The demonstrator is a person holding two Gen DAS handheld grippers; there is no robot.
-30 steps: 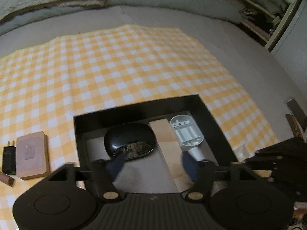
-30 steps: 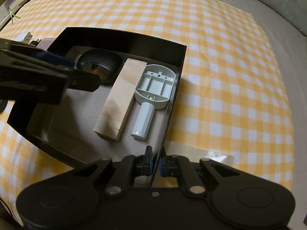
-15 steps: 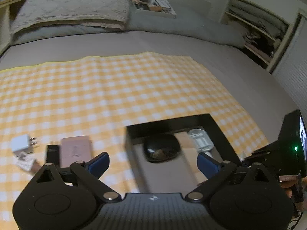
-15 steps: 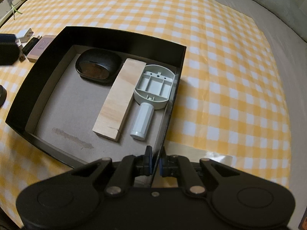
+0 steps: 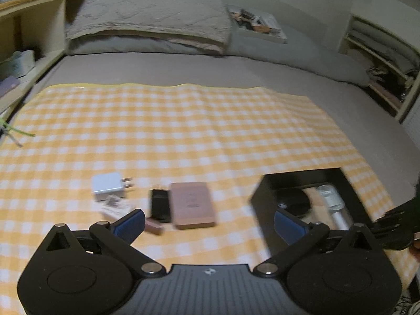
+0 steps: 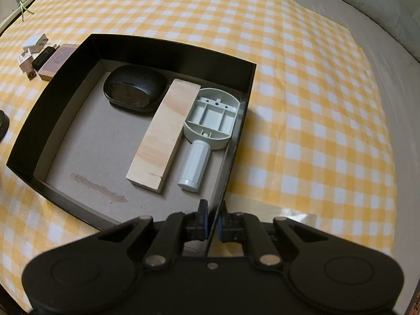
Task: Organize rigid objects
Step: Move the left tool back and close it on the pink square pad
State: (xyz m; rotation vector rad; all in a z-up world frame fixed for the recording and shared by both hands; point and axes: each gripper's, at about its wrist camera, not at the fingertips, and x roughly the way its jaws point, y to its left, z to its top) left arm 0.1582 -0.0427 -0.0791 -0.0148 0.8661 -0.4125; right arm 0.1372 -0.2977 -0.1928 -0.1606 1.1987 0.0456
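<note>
A black open box (image 6: 170,50) lies on a yellow checked cloth. In it lie a black oval case (image 6: 135,90), a wooden block (image 6: 164,136) and a grey plastic handled part (image 6: 210,120). My right gripper (image 6: 213,223) is shut on the box's near right wall. My left gripper (image 5: 208,221) is open and empty above the cloth, left of the box (image 5: 265,191). Ahead of it lie a pink-brown flat block (image 5: 193,204), a black stick (image 5: 158,204), a white charger plug (image 5: 107,186) and a small brown tube (image 5: 153,225).
The cloth (image 5: 183,131) covers a grey bed. Pillows (image 5: 147,23) lie at the head. Wooden shelves (image 5: 23,39) stand at the left and an open cupboard (image 5: 380,60) at the right. The same loose items show at the left in the right wrist view (image 6: 44,57).
My left gripper has left the box, opened wide and moved up and left toward the loose items. The black case stays in the box. My right gripper still holds the box wall.
</note>
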